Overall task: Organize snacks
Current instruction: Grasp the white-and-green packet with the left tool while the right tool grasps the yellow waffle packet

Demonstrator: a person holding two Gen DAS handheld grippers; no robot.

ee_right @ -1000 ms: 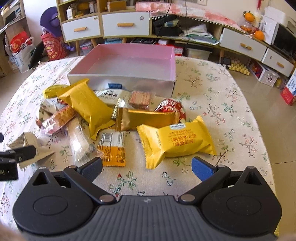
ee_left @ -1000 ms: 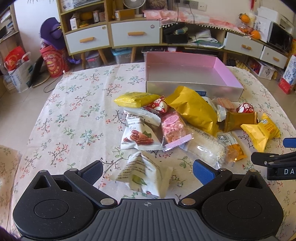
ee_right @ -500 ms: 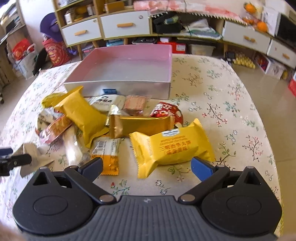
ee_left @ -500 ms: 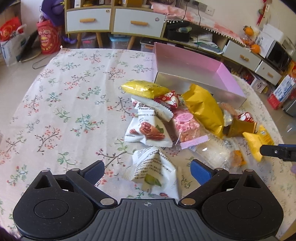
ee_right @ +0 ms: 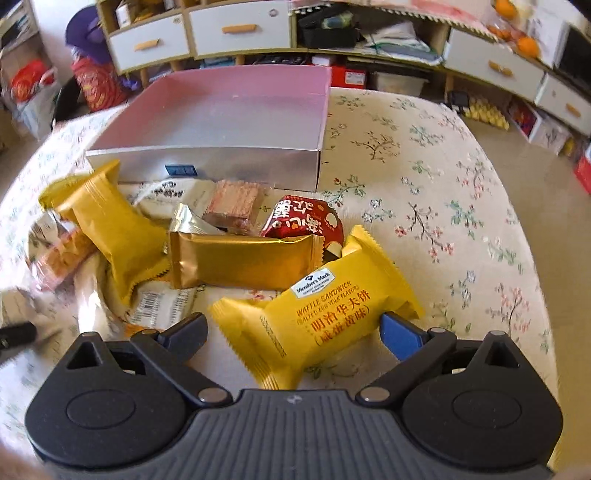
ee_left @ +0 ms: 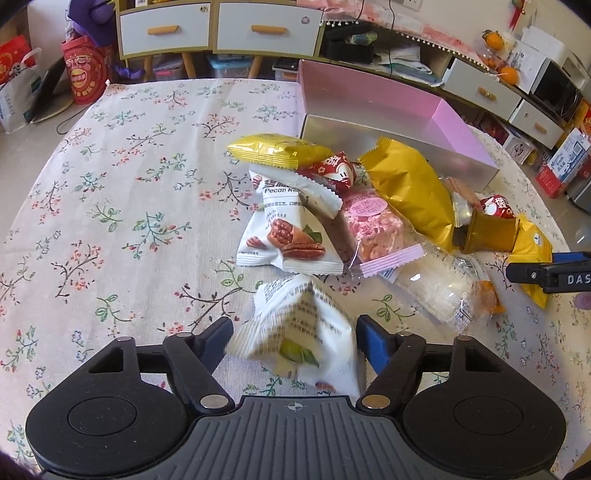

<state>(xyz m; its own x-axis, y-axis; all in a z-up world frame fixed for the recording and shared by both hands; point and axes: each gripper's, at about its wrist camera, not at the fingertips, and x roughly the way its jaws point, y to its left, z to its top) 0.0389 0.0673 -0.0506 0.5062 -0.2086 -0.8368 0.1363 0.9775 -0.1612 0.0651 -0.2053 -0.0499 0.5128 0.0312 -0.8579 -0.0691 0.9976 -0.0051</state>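
Observation:
A pile of snack packets lies on the flowered tablecloth in front of an empty pink box [ee_left: 373,99], also in the right wrist view [ee_right: 236,110]. My left gripper [ee_left: 295,338] stands around a white snack packet [ee_left: 306,332], its fingers close on both sides of it. My right gripper [ee_right: 293,330] is open around a yellow waffle sandwich packet [ee_right: 332,310]. A pecan packet [ee_left: 284,236], a pink packet [ee_left: 373,229] and a gold packet [ee_right: 240,262] lie in the pile.
Drawers and cluttered shelves [ee_left: 221,29] stand behind the table. The right gripper's finger [ee_left: 550,275] shows at the right edge of the left wrist view. Bare tablecloth [ee_left: 110,206] spreads left of the pile, and more [ee_right: 443,206] right of it.
My left gripper has moved forward onto the white packet and its fingers have narrowed around it. My right gripper has moved forward so the yellow waffle packet sits between its fingers.

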